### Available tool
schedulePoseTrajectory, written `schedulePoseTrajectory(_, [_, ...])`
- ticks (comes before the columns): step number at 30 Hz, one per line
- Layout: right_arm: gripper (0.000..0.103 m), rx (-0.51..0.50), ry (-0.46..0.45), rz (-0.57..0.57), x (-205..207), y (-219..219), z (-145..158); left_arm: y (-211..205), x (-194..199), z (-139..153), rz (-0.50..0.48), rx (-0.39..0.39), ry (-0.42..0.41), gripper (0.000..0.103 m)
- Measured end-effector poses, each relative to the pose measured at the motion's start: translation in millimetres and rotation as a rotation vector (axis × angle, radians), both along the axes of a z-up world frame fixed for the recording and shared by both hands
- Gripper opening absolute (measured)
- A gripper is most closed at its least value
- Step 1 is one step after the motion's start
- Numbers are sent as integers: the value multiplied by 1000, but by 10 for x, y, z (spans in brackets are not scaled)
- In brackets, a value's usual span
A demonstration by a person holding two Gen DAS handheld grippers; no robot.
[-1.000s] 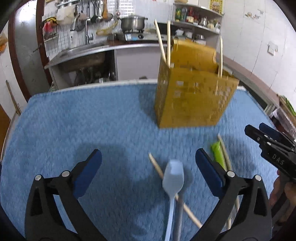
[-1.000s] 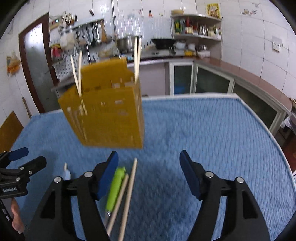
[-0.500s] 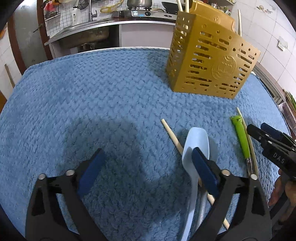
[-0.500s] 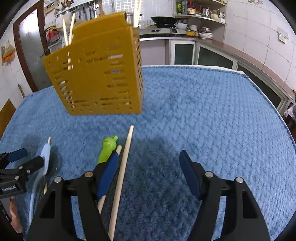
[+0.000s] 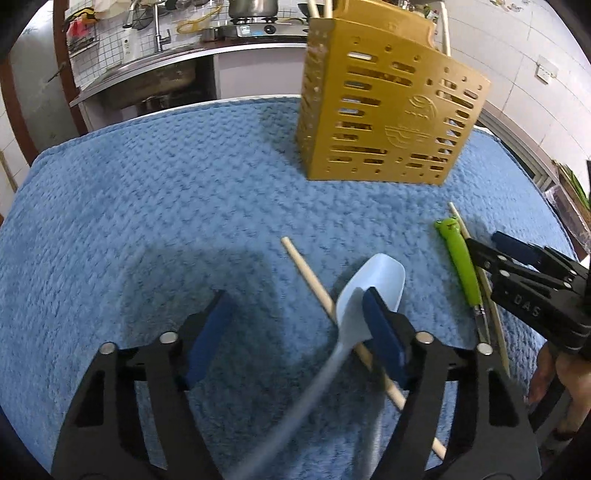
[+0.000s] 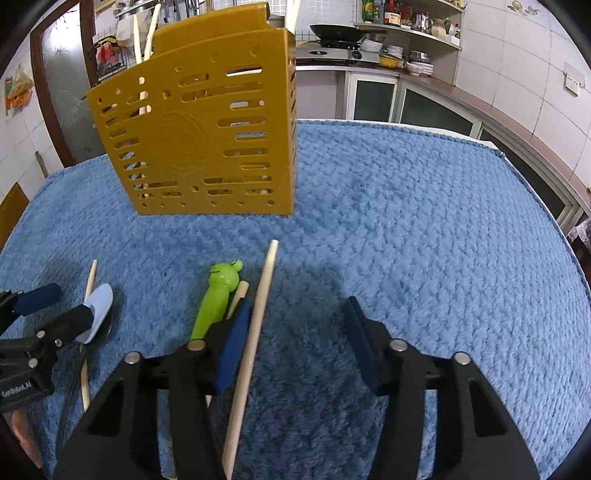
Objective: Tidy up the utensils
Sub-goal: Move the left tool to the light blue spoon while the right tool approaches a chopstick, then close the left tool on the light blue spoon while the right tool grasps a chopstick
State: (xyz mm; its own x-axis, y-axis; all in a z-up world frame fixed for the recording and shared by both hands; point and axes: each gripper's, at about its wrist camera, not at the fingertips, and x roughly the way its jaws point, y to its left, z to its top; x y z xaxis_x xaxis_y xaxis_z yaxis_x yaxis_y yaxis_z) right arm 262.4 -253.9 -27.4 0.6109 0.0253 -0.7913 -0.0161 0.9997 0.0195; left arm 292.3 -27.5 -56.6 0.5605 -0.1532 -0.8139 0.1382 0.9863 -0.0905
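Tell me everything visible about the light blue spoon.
The light blue spoon looks like matte plastic, with a broad shallow bowl and a long thin handle running back toward the camera. It lies across a wooden chopstick on the blue towel. The open left gripper straddles it, right finger against the bowl.

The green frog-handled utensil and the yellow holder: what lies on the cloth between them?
Only bare blue cloth lies between the green utensil and the yellow holder, seen in the right wrist view.

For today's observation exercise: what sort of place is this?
Most likely a home kitchen: a sink with tap, a pot on a stove, and shelves of dishes and jars.
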Motion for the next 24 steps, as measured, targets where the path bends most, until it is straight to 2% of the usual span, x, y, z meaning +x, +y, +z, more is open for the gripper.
schedulePoseTrajectory(1, [36, -3, -2, 3, -5, 17, 5, -12, -10, 7, -7, -4, 0, 61])
schedulePoseTrajectory(3, [31, 13, 0, 18, -4, 30, 16, -42, -27, 25, -26, -10, 1, 44])
schedulePoseTrajectory(9, [14, 45, 5, 36, -31, 28, 53, -53, -70, 74, -64, -33, 8, 9])
schedulePoseTrajectory(12, [8, 77, 7, 32, -36, -22, 72, 45, -55, 93, -31, -54, 12, 8])
schedulePoseTrajectory(18, [8, 99, 14, 39, -25, -47, 60, 246, 2, 69, 15, -107, 43, 8])
schedulePoseTrajectory(24, [8, 100, 20, 45, -10, -53, 41, 188, 21, 57, 12, -80, 50, 10])
